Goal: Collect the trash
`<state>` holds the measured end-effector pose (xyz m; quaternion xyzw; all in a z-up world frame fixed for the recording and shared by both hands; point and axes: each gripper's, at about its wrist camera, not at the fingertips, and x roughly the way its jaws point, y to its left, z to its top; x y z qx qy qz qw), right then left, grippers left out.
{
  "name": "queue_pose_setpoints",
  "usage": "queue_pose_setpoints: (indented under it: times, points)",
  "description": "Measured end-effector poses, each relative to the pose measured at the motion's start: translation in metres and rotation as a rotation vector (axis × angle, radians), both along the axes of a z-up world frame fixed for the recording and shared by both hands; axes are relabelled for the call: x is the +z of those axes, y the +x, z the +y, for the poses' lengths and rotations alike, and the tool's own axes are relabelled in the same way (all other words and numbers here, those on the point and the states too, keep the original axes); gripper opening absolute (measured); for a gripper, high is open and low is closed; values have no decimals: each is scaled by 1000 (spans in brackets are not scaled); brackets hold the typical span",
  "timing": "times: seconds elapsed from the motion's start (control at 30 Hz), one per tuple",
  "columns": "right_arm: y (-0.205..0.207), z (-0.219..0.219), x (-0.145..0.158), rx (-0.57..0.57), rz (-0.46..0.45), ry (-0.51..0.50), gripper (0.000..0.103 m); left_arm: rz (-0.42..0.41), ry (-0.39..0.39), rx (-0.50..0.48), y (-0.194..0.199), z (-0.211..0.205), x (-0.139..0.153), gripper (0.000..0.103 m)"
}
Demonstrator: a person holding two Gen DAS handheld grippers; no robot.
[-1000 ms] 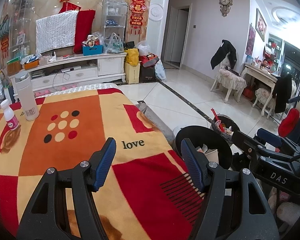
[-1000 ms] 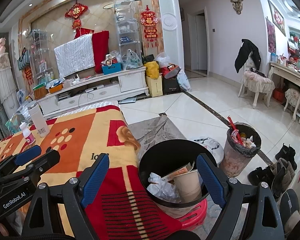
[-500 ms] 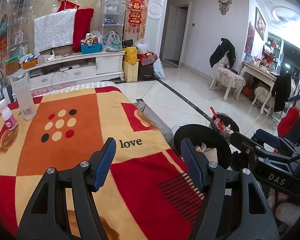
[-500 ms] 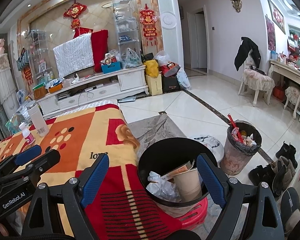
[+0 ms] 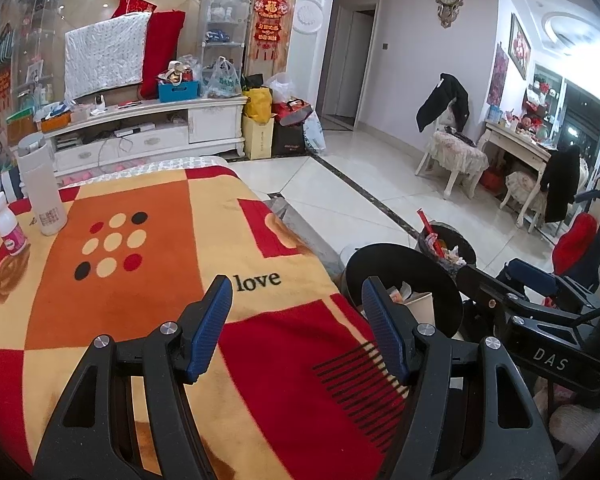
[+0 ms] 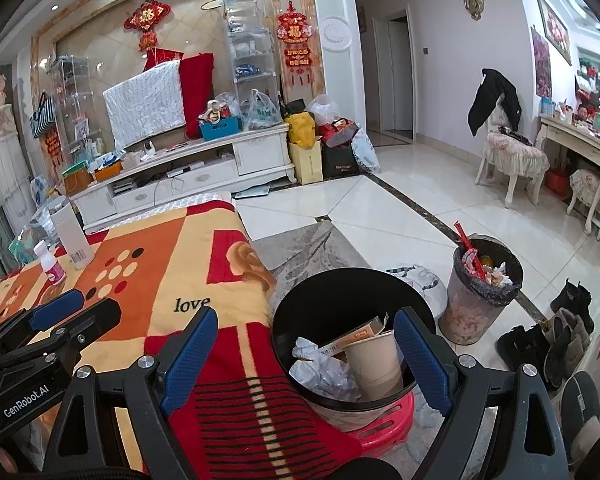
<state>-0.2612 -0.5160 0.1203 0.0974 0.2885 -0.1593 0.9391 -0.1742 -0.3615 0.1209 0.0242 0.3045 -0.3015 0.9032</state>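
Note:
A black trash bin [image 6: 324,292] stands on a red stool beside the table, holding a paper cup [image 6: 374,360], crumpled white paper [image 6: 320,372] and a small carton. The bin also shows in the left wrist view [image 5: 400,264]. My right gripper [image 6: 304,356] is open and empty, hovering over the bin's near rim. My left gripper [image 5: 296,320] is open and empty above the blanket-covered table [image 5: 140,280]; it also shows in the right wrist view [image 6: 60,312]. A small white bottle with a pink label [image 5: 8,230] and a tall white bottle [image 5: 40,188] stand at the table's far left.
A second, full bin with a grey liner [image 6: 484,288] stands on the tiled floor to the right. Shoes [image 6: 556,332] lie at the right. A white TV cabinet [image 6: 188,172] with clutter lines the far wall. A chair with a black coat [image 6: 508,148] stands far right.
Both grippers stay open and empty. The views have shifted only slightly; nothing was picked up or dropped.

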Motion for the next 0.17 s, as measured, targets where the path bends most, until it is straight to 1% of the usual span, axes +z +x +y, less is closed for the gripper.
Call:
queue_pose_setpoints:
  times: [0.17]
  points:
    - [8, 2, -1, 18, 19, 1, 88, 5, 0, 8, 5, 12, -4, 67]
